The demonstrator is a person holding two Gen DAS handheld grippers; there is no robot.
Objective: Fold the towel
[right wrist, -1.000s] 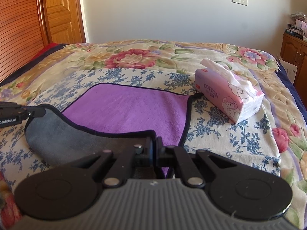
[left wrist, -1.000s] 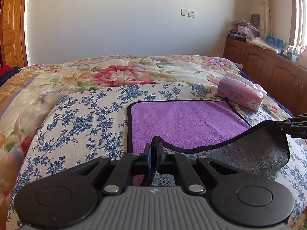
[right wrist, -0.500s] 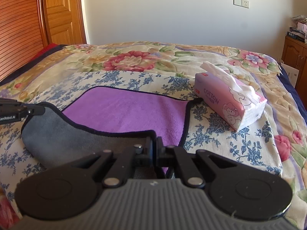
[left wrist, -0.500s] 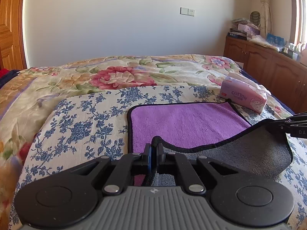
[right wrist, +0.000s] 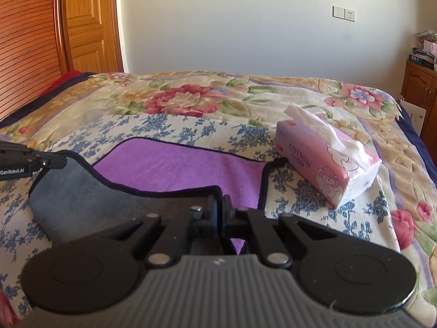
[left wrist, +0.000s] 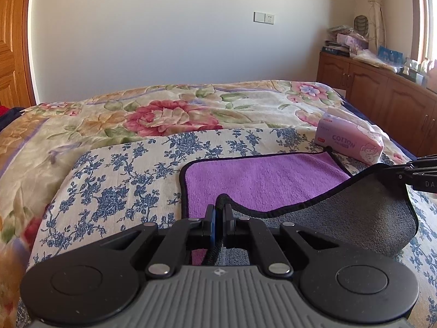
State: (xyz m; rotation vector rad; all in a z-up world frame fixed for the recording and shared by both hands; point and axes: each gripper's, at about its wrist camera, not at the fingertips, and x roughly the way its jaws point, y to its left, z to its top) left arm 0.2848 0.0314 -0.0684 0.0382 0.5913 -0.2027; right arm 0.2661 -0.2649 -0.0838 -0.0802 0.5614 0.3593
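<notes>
My left gripper [left wrist: 218, 213] is clamped on the towel [left wrist: 262, 180] at its near left corner, and my right gripper [right wrist: 218, 205] pinches the near right corner. The near edge is lifted off the bed [left wrist: 114, 125] — its grey underside faces me — while the purple far half lies flat on the blue-flowered cloth [left wrist: 114, 180]. A tissue pack [right wrist: 322, 161] sits just beside the towel's far right corner.

Both hand-held grippers are carrying the towel's [left wrist: 262, 180] lifted near edge forward; its grey underside is covering more of the purple face, nearing the tissue pack [right wrist: 325, 161].
</notes>
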